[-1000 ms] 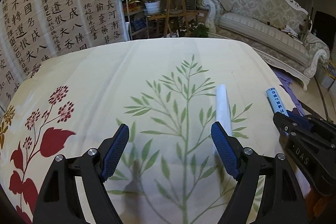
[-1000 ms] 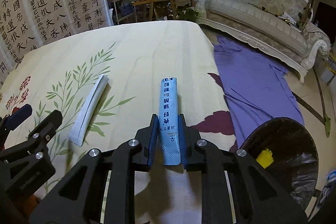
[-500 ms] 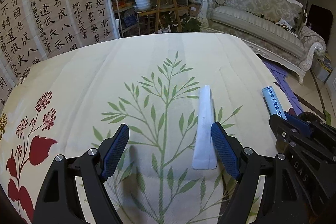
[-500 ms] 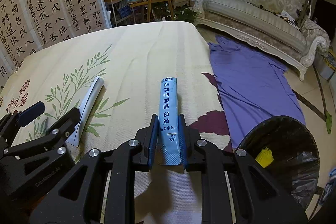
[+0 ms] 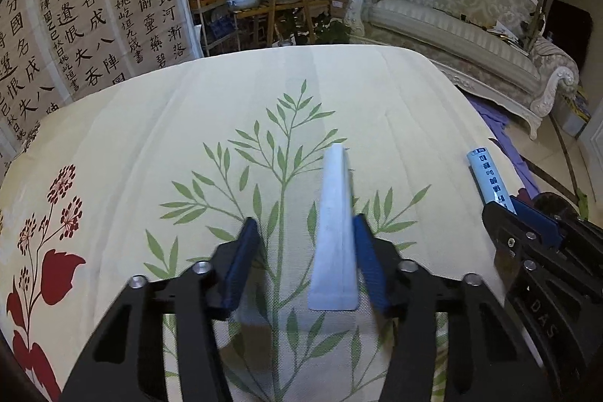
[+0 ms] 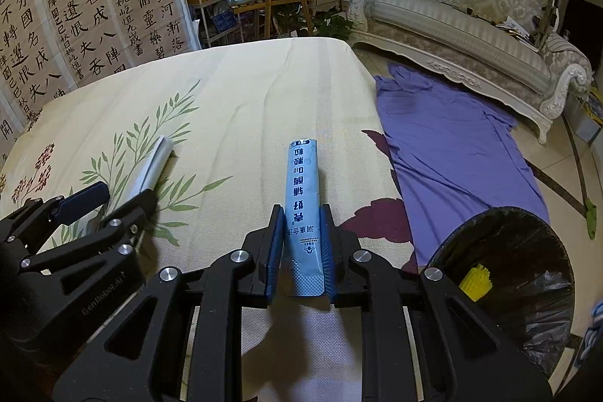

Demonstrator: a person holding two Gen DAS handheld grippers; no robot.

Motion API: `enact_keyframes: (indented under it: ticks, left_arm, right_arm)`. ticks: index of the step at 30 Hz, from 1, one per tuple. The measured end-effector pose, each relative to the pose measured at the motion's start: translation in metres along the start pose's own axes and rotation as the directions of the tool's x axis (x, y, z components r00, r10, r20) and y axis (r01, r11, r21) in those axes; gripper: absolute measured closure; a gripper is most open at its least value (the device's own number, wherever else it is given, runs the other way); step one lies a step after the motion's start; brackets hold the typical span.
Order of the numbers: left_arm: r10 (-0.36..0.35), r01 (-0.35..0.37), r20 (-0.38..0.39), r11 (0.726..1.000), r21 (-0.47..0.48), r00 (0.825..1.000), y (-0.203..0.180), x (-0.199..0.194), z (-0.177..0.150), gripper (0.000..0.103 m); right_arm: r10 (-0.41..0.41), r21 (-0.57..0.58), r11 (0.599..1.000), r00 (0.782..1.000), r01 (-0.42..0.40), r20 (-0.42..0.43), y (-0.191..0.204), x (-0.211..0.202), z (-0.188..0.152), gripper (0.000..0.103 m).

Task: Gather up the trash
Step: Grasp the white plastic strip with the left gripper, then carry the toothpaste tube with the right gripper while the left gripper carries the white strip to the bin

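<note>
white sachet (image 5: 333,232) lies between the closing left gripper (image 5: 305,260) pads, against its right pad, the left pad apart. right gripper (image 6: 301,251) pinches a blue sachet (image 6: 303,198); its near end sits half-hidden. bin (image 6: 527,274), cut off, lower right.

Loads of open tablecloth (image 5: 233,108) up ahead. Tight on the right though, with the right gripper (image 5: 527,213) just beside the left gripper (image 5: 305,251).

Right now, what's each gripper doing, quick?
Left gripper: closing around the white packet, not yet clamped.
Right gripper: shut on the blue packet.
</note>
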State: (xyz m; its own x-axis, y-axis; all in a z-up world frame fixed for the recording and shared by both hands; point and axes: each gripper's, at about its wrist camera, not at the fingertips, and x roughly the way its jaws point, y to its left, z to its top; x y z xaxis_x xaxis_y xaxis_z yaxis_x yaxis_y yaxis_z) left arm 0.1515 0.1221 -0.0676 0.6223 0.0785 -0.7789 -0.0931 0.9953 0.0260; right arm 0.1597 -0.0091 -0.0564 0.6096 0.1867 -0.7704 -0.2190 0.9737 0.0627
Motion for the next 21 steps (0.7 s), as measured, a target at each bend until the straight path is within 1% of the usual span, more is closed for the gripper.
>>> enact_keyframes:
  ticks: [2,4,6,7,9,15,21]
  left_arm:
    - [0.000,0.000,0.001,1.000,0.005,1.000,-0.0023,-0.0003,-0.0014,0.061]
    - [0.001,-0.001,0.005,1.000,0.011,1.000,-0.0041,-0.0011,-0.0018,0.072]
    - [0.007,-0.007,0.007,1.000,0.011,1.000,-0.0034,-0.0021,-0.0026,0.080]
    - [0.009,-0.009,0.007,1.000,0.007,1.000,-0.0026,-0.0021,-0.0024,0.082]
    - [-0.001,0.001,0.008,1.000,-0.003,1.000,-0.0014,-0.0024,-0.0026,0.083]
    - [0.003,-0.003,0.009,1.000,-0.001,1.000,0.0011,-0.0033,-0.0020,0.083]
    - [-0.027,0.027,0.011,0.999,-0.033,1.000,0.0038,-0.0047,-0.0028,0.084]
  right_arm:
    - [0.000,-0.001,1.000,1.000,0.000,0.000,-0.0002,0.0000,-0.0002,0.084]
    - [0.000,-0.001,1.000,1.000,0.000,0.000,-0.0005,-0.0003,-0.0004,0.084]
    - [0.000,-0.001,1.000,1.000,0.000,0.000,-0.0003,-0.0001,-0.0003,0.084]
    - [-0.001,-0.002,1.000,1.000,0.001,0.000,-0.0006,-0.0003,-0.0004,0.084]
    - [0.000,-0.001,1.000,1.000,0.000,0.001,-0.0004,-0.0002,-0.0005,0.084]
    - [-0.002,-0.003,1.000,1.000,0.002,0.001,-0.0013,-0.0008,-0.0007,0.084]
    - [-0.002,-0.004,1.000,1.000,0.002,0.002,-0.0007,-0.0011,-0.0010,0.084]
